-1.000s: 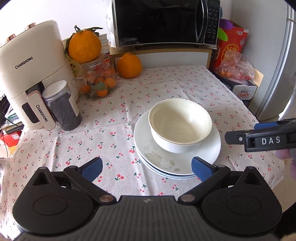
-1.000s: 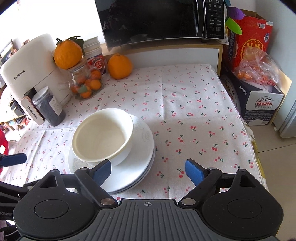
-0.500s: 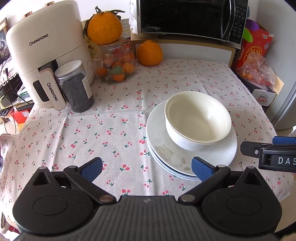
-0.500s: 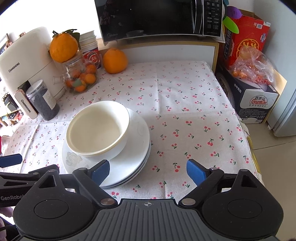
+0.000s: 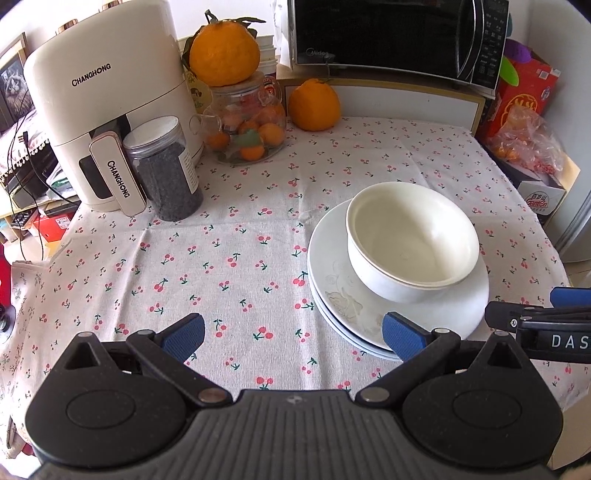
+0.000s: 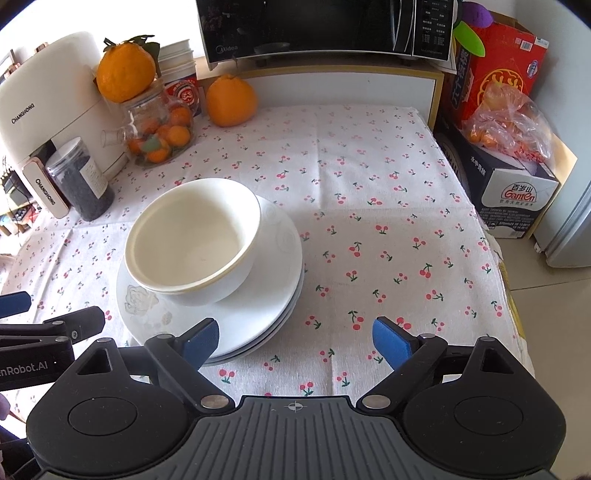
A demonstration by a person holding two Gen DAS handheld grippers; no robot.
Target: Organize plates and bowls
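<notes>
Looking through the left wrist view, the scene has swung since a second ago: the air fryer [image 5: 110, 122] and the jar of dark grains [image 5: 164, 170] now sit fuller in frame at far left, and the stacked bowls [image 5: 412, 240] on the plates [image 5: 369, 306] lie right of centre. The dishes themselves look unmoved on the cherry-print desk [image 5: 229, 258]. That suggests the stacking is done and the hands are backing off. The left gripper [image 5: 293, 332] hovers over the near desk edge, tilted steeply down, its fingers [image 5: 184, 332] spread wide with nothing between them; the right-hand one overlaps the near plate rim in the picture, contact unclear. The other tool pokes in at the right edge.

In the right wrist view, the stack sits left of centre, bowls nested, plates beneath, much as half a second back. The right gripper [image 6: 295, 341] also points steeply down at the near edge, fingers [image 6: 391, 341] wide apart and empty. The microwave [image 6: 325, 26] and an orange [image 6: 231, 99] stand at the far side.
</notes>
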